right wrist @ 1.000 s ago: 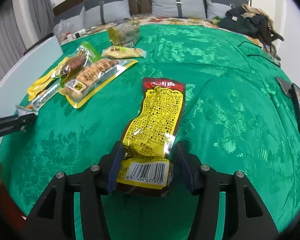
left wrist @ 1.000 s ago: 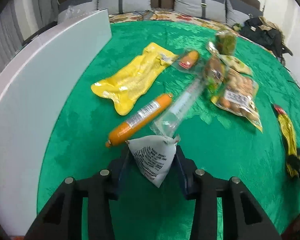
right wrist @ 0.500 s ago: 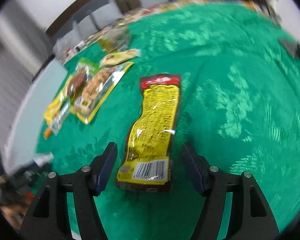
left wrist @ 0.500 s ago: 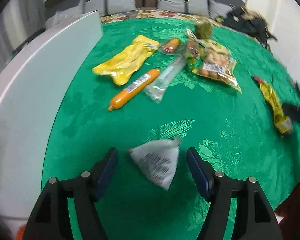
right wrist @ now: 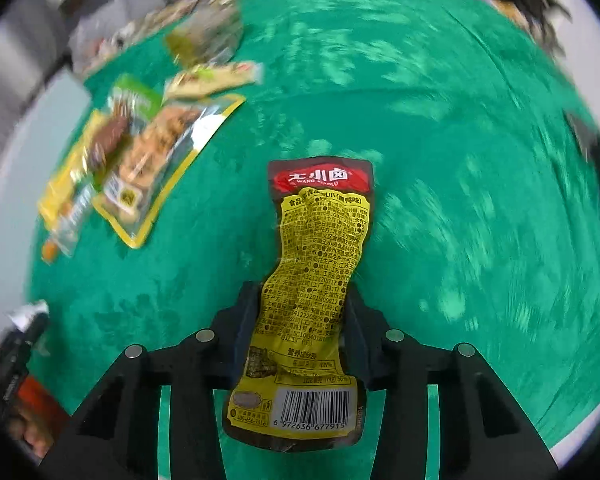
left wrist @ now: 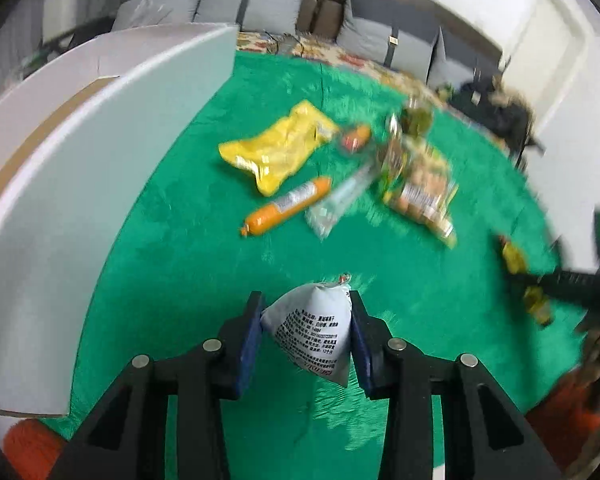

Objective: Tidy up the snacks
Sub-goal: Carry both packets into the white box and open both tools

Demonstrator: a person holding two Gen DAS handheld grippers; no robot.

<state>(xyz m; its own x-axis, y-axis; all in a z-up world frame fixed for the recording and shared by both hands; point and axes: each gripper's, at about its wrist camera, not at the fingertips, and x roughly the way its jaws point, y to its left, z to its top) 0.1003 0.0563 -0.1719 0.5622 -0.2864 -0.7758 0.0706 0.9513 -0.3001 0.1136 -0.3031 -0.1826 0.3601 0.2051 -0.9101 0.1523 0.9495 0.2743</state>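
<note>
My left gripper [left wrist: 306, 312] is shut on a small white snack pouch [left wrist: 312, 328] with black print and holds it above the green cloth. My right gripper [right wrist: 304, 300] is shut on a long yellow and dark red snack packet [right wrist: 316, 276] with a barcode end toward the camera. The right gripper with its packet also shows at the right edge of the left wrist view [left wrist: 532, 288]. On the cloth lie a yellow bag [left wrist: 276, 148], an orange sausage [left wrist: 288, 208], a clear stick pack [left wrist: 340, 200] and a nut pack [left wrist: 420, 188].
A white box [left wrist: 100, 168] stands along the left side of the table. The green cloth [right wrist: 440, 160] covers the table. Grey sofa cushions [left wrist: 260, 4] and a dark bag [left wrist: 496, 108] lie beyond it. More packs [right wrist: 148, 152] lie left in the right wrist view.
Both grippers opened half a second ago and have closed again on their packets. Both views have tilted and moved; the left gripper lifted with the white pouch.
</note>
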